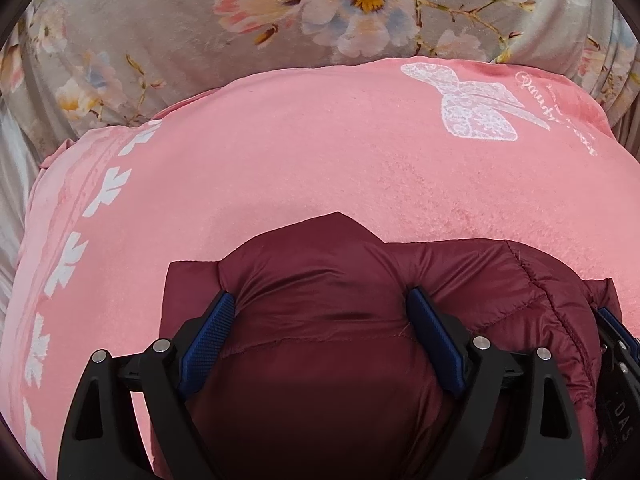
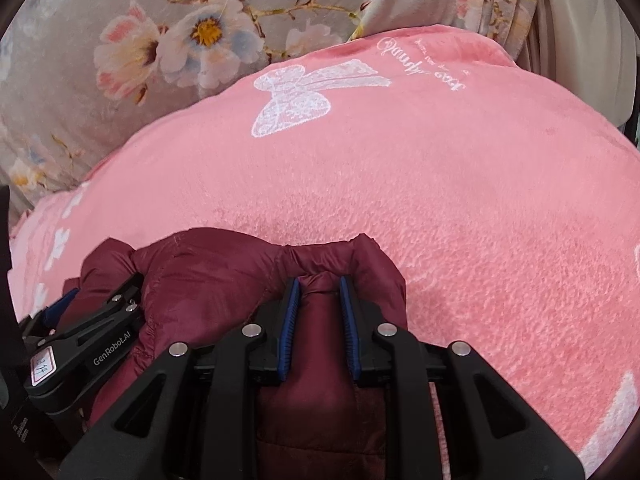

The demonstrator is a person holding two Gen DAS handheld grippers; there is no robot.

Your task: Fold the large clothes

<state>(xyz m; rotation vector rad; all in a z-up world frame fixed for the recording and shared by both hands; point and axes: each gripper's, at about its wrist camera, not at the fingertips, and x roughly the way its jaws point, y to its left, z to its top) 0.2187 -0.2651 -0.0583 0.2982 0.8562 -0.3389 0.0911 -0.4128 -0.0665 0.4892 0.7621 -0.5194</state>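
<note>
A dark red quilted puffer garment [image 1: 320,280] lies bunched on a pink fleece blanket [image 1: 300,152]. My left gripper [image 1: 322,298] has its blue-padded jaws wide apart around a thick puff of the garment, pressing into it on both sides. My right gripper [image 2: 319,284] is shut on a narrow fold of the same garment [image 2: 224,272]. The two grippers are close side by side: the right one shows at the right edge of the left wrist view [image 1: 616,344], and the left one at the left of the right wrist view [image 2: 92,320].
The pink blanket [image 2: 440,184] has a white lace bow print [image 2: 296,96] and a white leaf border [image 1: 104,192]. Behind it is grey floral bedding [image 1: 180,32]. Pale fabric [image 2: 580,40] hangs at the far right.
</note>
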